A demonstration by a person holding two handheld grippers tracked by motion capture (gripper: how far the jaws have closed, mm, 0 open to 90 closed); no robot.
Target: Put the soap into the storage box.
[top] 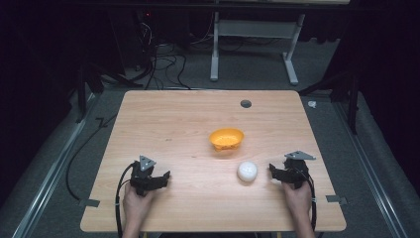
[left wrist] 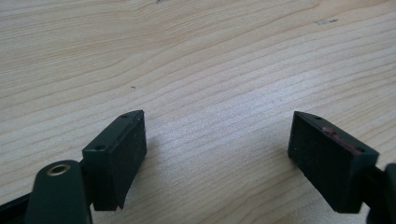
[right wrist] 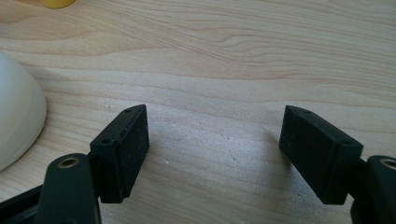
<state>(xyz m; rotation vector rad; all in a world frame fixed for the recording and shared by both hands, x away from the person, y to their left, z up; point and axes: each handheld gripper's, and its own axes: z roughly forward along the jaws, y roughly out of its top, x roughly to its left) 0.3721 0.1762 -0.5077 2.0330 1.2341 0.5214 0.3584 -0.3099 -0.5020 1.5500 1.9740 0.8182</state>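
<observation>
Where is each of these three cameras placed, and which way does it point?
High view: above the person's side, looking forward and down on the table; forearms, hands and both grippers show.
Left gripper view: on the left gripper, facing bare wood between open jaws.
Right gripper view: on the right gripper, jaws open.
Shared: the white bowl in right gripper and high views.

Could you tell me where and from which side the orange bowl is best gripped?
Probably by its rim: the orange bowl sits upright with its mouth open, so one jaw can go inside and one outside the thin wall. Come from above at the near right edge with the right gripper, which is open and closer. The white ball lies just before the bowl, so pass over it.
</observation>
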